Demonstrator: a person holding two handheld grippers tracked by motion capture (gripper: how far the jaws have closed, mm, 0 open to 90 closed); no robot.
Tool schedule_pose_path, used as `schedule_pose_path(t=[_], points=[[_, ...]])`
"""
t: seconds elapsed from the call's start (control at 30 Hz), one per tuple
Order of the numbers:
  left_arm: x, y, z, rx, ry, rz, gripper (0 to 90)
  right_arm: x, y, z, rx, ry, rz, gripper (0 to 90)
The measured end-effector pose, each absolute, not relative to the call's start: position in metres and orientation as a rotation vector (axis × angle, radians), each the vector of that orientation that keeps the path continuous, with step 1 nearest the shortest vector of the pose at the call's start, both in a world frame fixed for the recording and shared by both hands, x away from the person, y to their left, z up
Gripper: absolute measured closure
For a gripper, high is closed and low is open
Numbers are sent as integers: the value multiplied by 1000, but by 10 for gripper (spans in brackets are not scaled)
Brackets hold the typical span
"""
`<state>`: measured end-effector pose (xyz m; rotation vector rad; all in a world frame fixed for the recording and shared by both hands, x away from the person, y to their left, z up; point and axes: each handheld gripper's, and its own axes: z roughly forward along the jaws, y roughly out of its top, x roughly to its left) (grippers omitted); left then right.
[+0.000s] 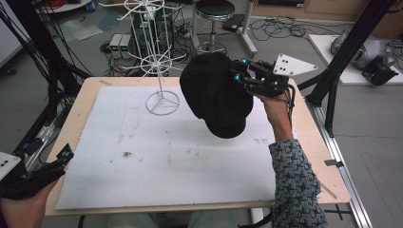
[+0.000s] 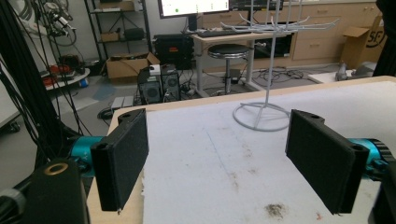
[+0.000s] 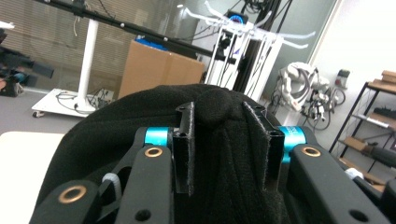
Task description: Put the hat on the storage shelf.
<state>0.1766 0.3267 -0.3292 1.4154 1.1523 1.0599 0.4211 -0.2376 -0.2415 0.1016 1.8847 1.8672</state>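
Observation:
A black cap (image 1: 216,95) hangs in the air over the back right of the table, its brim lowest and toward me. My right gripper (image 1: 240,71) is shut on the cap's top fold; in the right gripper view the black cloth (image 3: 224,140) bunches between the two pads. A white wire rack (image 1: 156,59) stands at the back middle on its ring base (image 1: 162,102), just left of the cap, its base ring (image 2: 261,116) also in the left gripper view. My left gripper (image 1: 64,154) rests at the table's front left corner, open with nothing between its pads (image 2: 123,156).
A white foam mat (image 1: 166,156) with smudges covers most of the wooden table (image 1: 78,109). Behind the table are a stool (image 1: 215,14), power boxes and cables on the floor. A black frame post (image 1: 349,47) rises at the right.

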Motion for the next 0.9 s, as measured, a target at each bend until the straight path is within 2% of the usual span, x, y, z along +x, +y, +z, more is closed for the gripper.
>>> schedule_pose_path(t=[0.33, 0.9], points=[[165, 331, -326, 1406, 1161, 1084, 217, 444, -229, -212, 28, 1848, 1892, 663], [151, 337, -324, 1390, 1184, 1117, 216, 460, -214, -163, -55, 1782, 1921, 662]])
